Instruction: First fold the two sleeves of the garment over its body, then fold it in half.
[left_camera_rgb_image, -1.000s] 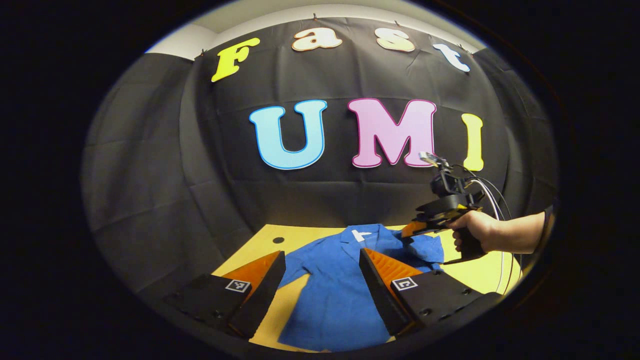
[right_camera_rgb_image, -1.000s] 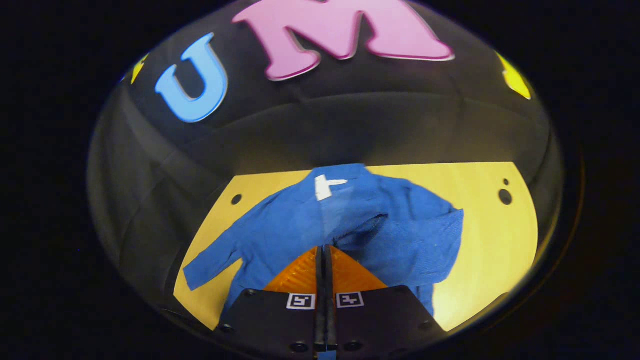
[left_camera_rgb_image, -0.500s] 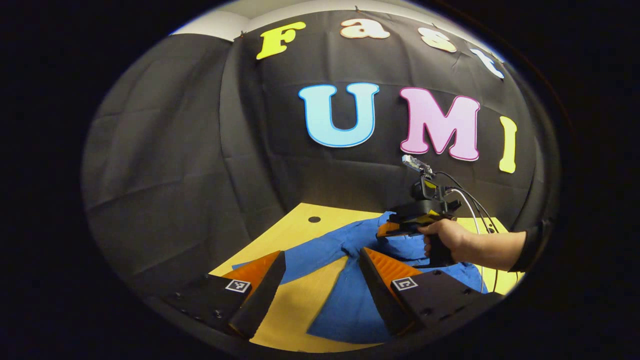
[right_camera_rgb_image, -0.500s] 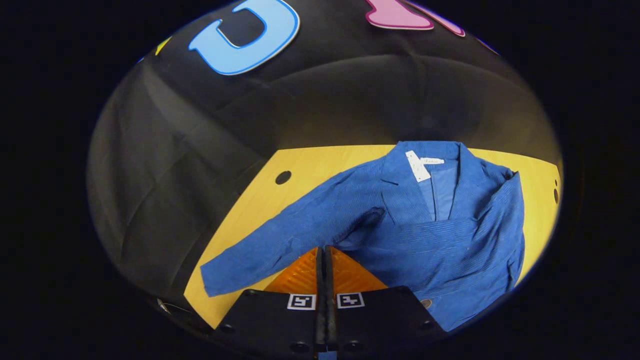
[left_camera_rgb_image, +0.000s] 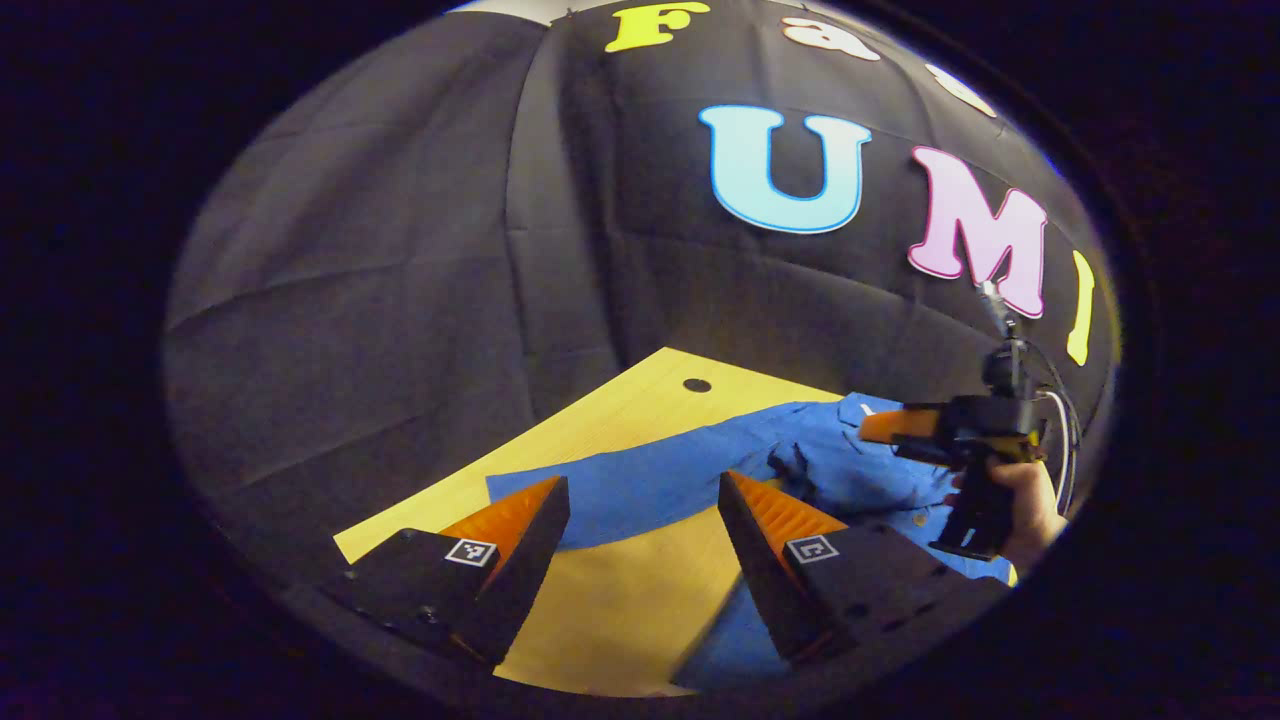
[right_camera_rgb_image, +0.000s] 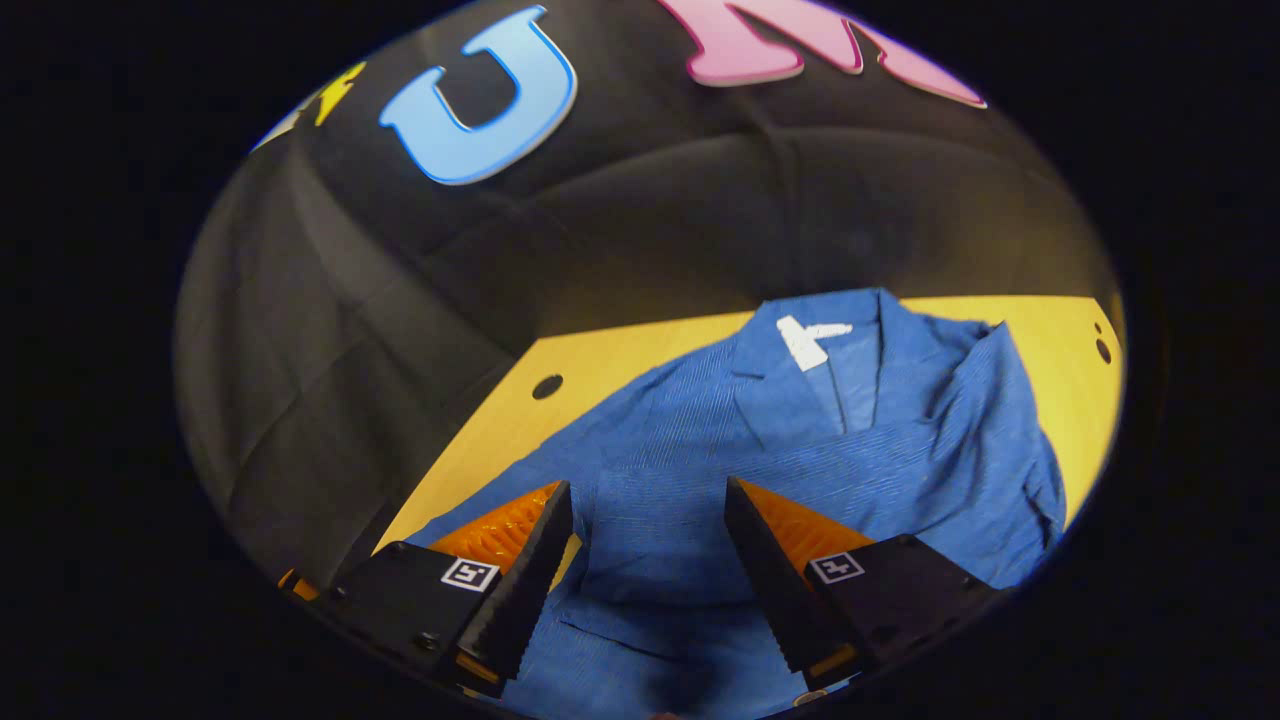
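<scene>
A blue jacket (right_camera_rgb_image: 830, 470) lies spread on the yellow table (right_camera_rgb_image: 640, 350), collar and white label (right_camera_rgb_image: 805, 338) at the far side. One sleeve lies folded across its body (right_camera_rgb_image: 660, 510). My right gripper (right_camera_rgb_image: 645, 505) hovers open just above that folded sleeve, holding nothing. The other sleeve (left_camera_rgb_image: 620, 490) stretches out flat toward the table's left side. My left gripper (left_camera_rgb_image: 640, 505) is open above the outstretched sleeve, with nothing between its fingers. In the left gripper view, a hand (left_camera_rgb_image: 1030, 510) holds the right gripper (left_camera_rgb_image: 868, 427) over the jacket's chest.
The black cloth wall rises right behind the table. A round hole (left_camera_rgb_image: 697, 385) marks the table's far left corner, and small holes (right_camera_rgb_image: 1102, 350) mark the far right corner. Bare tabletop (left_camera_rgb_image: 600, 610) lies below the outstretched sleeve, near the front edge.
The right gripper has opened and let go of the sleeve, which now lies over the body. The left gripper has swung left toward the outstretched sleeve.
</scene>
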